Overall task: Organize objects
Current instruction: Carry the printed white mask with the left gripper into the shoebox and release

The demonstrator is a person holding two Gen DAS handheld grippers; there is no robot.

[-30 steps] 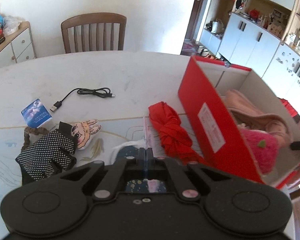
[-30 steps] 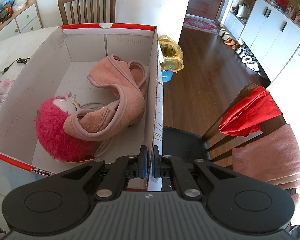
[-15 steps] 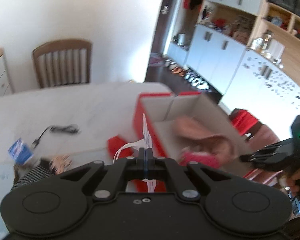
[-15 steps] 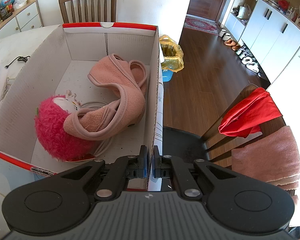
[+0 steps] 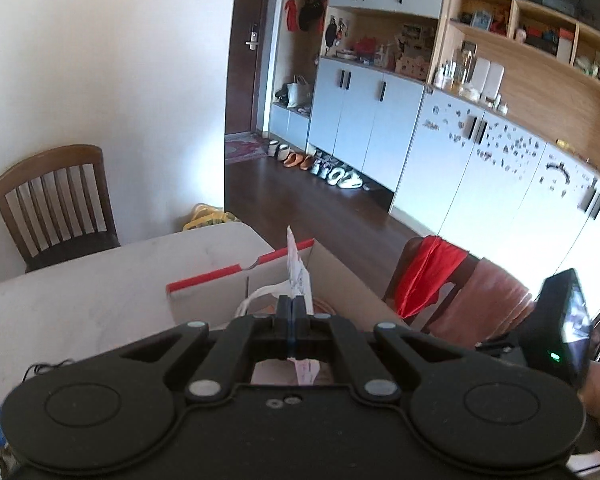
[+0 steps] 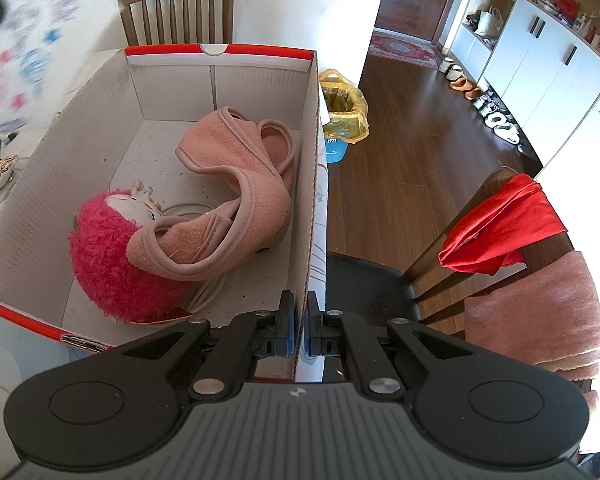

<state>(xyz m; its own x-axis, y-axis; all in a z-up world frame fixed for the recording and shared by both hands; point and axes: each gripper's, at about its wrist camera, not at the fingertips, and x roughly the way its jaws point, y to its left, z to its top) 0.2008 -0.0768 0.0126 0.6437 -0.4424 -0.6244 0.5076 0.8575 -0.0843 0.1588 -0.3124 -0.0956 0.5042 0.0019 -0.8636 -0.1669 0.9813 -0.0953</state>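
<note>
My left gripper (image 5: 293,307) is shut on a thin white patterned bag (image 5: 299,276) with white string handles, held up above the red cardboard box (image 5: 236,270). The bag also shows blurred at the top left of the right wrist view (image 6: 24,36). My right gripper (image 6: 299,312) is shut on the box's right wall (image 6: 312,184). Inside the box lie a pink fleece slipper (image 6: 236,208), a pink furry plush toy (image 6: 112,256) and a white cord (image 6: 208,292).
The box stands on a white marble table (image 5: 80,292). A wooden chair (image 5: 56,204) stands at the far side. A chair draped with a red cloth (image 6: 504,228) and a pink towel (image 6: 536,316) stands to the right. A small doll (image 6: 2,168) lies left of the box.
My left gripper has lifted the bag off the table and swung up and right over the box. My right gripper has kept its hold on the box wall.
</note>
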